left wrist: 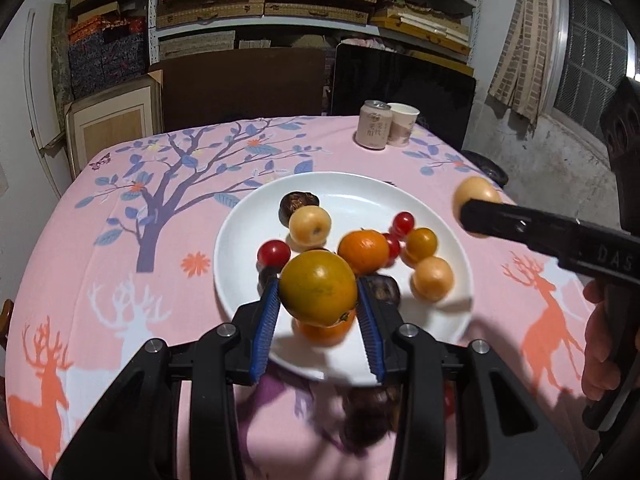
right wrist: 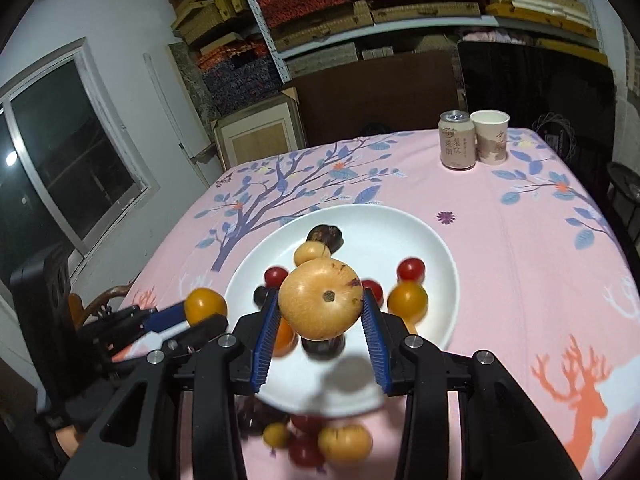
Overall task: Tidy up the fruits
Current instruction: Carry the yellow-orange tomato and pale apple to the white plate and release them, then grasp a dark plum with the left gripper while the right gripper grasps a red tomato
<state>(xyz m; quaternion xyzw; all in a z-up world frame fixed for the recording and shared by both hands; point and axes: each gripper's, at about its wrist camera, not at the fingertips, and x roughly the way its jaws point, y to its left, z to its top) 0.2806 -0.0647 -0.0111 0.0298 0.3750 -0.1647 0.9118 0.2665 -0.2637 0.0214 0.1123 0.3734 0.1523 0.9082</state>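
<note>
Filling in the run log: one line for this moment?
left tongs: shut on orange-green citrus | right tongs: shut on pale yellow fruit | both above white plate of fruit

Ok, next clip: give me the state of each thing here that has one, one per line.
left tool: shut on the orange-green tangerine, raised over the plate
right tool: shut on the pale yellow fruit, raised
white plate: holding several fruits
drink can: upright
paper cup: upright
</note>
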